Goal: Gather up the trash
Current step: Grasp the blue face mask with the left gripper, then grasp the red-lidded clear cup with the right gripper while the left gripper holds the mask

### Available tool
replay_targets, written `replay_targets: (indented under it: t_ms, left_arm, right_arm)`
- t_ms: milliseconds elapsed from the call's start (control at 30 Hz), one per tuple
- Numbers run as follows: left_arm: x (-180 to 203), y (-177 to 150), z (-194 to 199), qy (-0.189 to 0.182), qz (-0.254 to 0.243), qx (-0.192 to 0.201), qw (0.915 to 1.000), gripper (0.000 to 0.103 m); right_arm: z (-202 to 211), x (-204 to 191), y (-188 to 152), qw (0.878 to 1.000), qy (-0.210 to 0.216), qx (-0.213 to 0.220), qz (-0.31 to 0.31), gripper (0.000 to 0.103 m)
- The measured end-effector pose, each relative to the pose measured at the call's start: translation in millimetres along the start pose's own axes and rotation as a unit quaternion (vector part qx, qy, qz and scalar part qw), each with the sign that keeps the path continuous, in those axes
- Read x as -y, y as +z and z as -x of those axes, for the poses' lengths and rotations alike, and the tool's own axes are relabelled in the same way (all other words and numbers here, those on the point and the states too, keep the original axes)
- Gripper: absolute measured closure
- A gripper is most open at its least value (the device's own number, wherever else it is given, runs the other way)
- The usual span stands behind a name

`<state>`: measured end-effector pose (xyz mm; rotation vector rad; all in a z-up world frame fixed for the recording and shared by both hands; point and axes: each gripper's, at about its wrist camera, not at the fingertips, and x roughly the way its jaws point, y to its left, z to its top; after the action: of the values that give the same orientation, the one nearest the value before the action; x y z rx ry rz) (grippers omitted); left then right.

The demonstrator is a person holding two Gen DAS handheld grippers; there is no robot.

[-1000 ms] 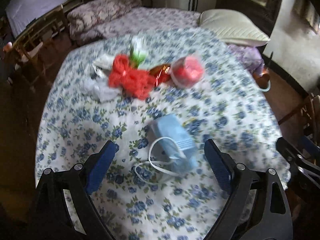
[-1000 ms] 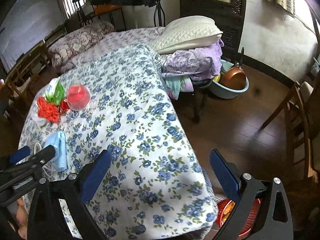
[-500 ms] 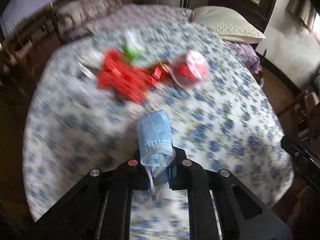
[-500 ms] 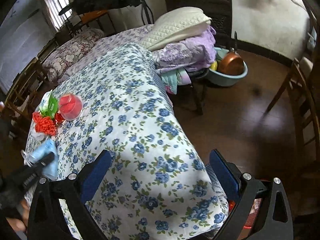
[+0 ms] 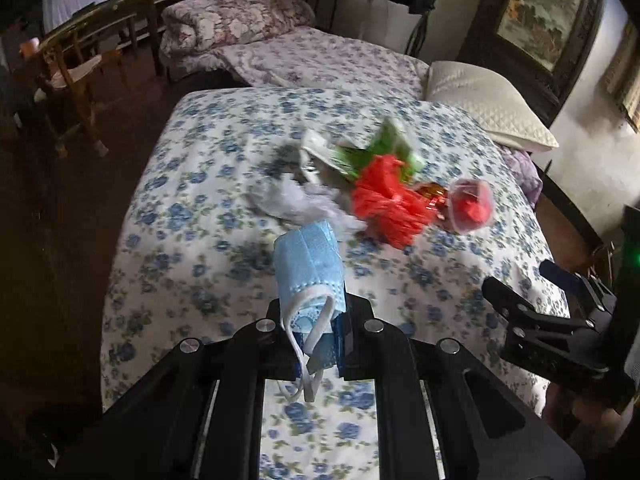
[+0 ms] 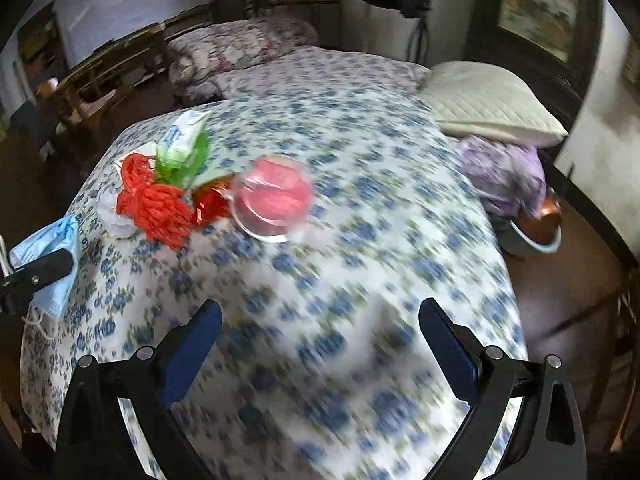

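floral-clothed table [image 6: 360, 280], red mesh [image 6: 156, 204], clear cup [image 6: 272, 200], green wrapper [image 6: 184, 152]

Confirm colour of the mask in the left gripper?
Light blue with white ear loops: the face mask, pinched in the left gripper. Clearest in the left wrist view.

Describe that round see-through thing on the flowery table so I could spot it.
Find the table with the blue-flowered cloth. Beside the trash heap sits a clear round container with something pink-red inside, next to the red mesh netting. It alone is transparent and round.

Tablecloth [image 6: 320, 320] print smeared by blur; face mask's [image 5: 310, 276] lower end hidden between fingers [image 5: 280, 344].
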<state>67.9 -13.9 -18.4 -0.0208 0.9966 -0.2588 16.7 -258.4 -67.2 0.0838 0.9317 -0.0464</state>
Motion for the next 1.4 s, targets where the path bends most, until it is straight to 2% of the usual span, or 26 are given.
replay_targets:
  t_ms: [100,200,367,500,533,633,667,733,967,1133,1267,1400]
  left_arm:
    - [-4,1,-8,-0.009,0.012,-0.011,0.9998,0.090]
    - [0,2,-9,-0.017,-0.002,-0.013,0.9998,0.090]
    - [4,4,-11,-0.031,-0.005,-0.016,0.9994,0.090]
    - [5,5,-10,-0.032,-0.004,-0.012,0.9994,0.090]
    - [6,6,-9,-0.029,-0.006,-0.009,0.9995,0.090]
    - [6,8,-11,-0.024,-0.008,-0.008,0.9996,0.090]
    - [6,8,-12,-0.024,-0.006,-0.010,0.9996,0.090]
    - [3,7,-13,-0.022,-0.002,-0.012,0.9997,0.090]
    - [-2,7,-17,-0.005,0.008,-0.013,0.9999,0.090]
    - [3,3,-18,0.003,-0.001,-0.015,0.9999,0.090]
    - [7,-2,-17,0.017,-0.010,-0.012,0.9997,0.090]
    - [9,-6,-19,0.014,-0.005,-0.019,0.9997,0.090]
  right_arm:
    - [-11,-11,12,1.000,-0.009,0.003,0.020,0.006]
    - [-25,-23,24,0.998,-0.036,-0.005,0.059,0.007]
    - [-40,-32,40,0.996,-0.007,-0.015,0.089,0.009]
    - [-47,-33,49,0.996,0.010,-0.020,0.087,0.010]
    - [-48,-35,50,0.996,0.014,-0.020,0.086,0.013]
    - [-50,-31,55,0.996,0.045,-0.023,0.073,0.034]
    - [-48,-31,56,0.996,0.045,-0.022,0.071,0.049]
    - [-44,-30,56,0.996,0.048,-0.019,0.071,0.049]
    - [-13,-27,33,0.996,0.047,-0.001,0.080,0.049]
    - [14,-10,6,0.997,0.053,0.001,0.056,0.049]
    - [34,10,-17,0.999,0.027,0.029,0.029,0.049]
    - [41,33,-37,0.999,0.023,0.030,-0.018,0.049]
